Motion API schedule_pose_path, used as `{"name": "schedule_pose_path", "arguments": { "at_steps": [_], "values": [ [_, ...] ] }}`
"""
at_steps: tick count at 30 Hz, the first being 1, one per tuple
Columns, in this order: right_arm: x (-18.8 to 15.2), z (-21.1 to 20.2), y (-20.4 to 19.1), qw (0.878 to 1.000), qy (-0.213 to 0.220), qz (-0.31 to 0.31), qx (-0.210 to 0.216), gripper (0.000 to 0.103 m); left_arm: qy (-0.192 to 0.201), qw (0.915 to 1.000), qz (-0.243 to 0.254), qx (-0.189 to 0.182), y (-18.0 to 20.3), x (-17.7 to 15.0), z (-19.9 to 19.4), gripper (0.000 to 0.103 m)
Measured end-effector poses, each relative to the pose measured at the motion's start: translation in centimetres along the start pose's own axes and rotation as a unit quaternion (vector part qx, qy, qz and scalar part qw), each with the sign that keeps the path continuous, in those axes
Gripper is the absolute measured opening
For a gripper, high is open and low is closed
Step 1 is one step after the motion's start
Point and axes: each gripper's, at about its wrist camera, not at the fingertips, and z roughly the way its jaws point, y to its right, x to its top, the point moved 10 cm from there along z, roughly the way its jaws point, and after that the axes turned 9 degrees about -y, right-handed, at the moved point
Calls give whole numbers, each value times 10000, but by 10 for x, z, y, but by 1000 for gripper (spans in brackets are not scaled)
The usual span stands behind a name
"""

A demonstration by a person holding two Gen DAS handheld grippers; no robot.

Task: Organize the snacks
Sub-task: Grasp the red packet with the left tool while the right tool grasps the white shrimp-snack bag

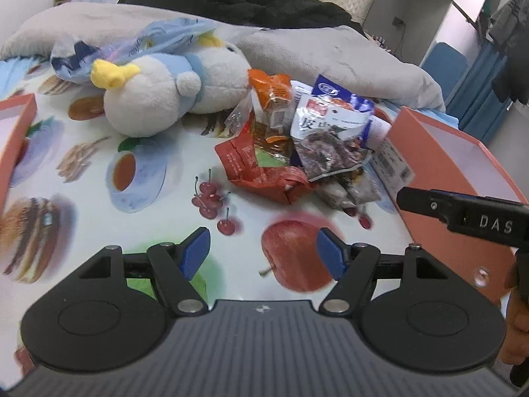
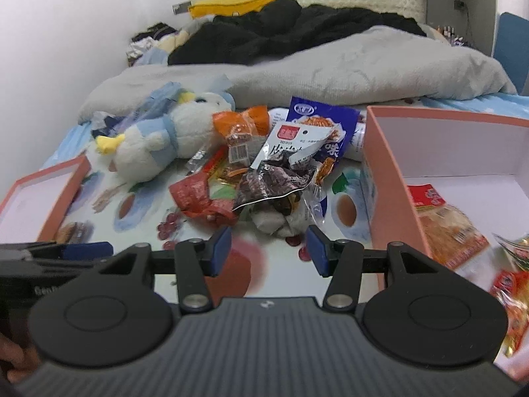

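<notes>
Blue rubber pads lined both tools. The left gripper (image 1: pixel 263 254) hung with its jaws spread wide and nothing between them, above a bedsheet printed with fruit and cakes (image 1: pixel 158 198). The right gripper (image 2: pixel 267 249) stood at a narrower gap, also empty, and its black body showed at the right edge of the left wrist view.

Just beyond both tools, in the middle of the sheet, lay the heap of crinkly plastic snack packets (image 2: pixel 261 172). Nearest on the left was a crumpled red foil packet (image 1: pixel 261 172). A clear-and-white bag of dark pieces (image 1: pixel 330 142) leaned on top, and a small orange packet (image 1: pixel 272 94) sat at the far side. To the right stood an open salmon-pink cardboard box with a white lining (image 2: pixel 463 152); a few packets already lay inside it. A matching shallow salmon-pink lid (image 2: pixel 39 198) lay at the left. Beyond the heap on the left rested a white-and-blue plush bird with a yellow beak (image 1: pixel 158 99).

The packets looked light, soft and slippery, and their contents probably crushed easily. A pinch on a flat sealed edge or a crumpled corner would likely hold better than squeezing the filled middle. Since they overlapped, lifting one could drag its neighbours.
</notes>
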Motion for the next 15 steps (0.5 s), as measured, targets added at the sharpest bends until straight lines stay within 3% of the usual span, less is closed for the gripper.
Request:
{"name": "schedule_pose_path", "arguments": {
  "at_steps": [2, 6, 9, 15],
  "values": [
    [7, 11, 1, 10000, -30, -17, -21, 53, 27, 9999, -92, -28, -6, 6, 12, 75],
    [21, 29, 2, 10000, -48, -59, 11, 79, -37, 9999, -38, -95, -9, 17, 35, 76],
    [32, 44, 6, 9998, -75, -128, -148, 79, -13, 9999, 129, -91, -7, 24, 49, 90],
    [48, 79, 6, 9992, -243, -291, -140, 80, -64, 9993, 356, 133, -6, 35, 78, 95]
  ]
}}
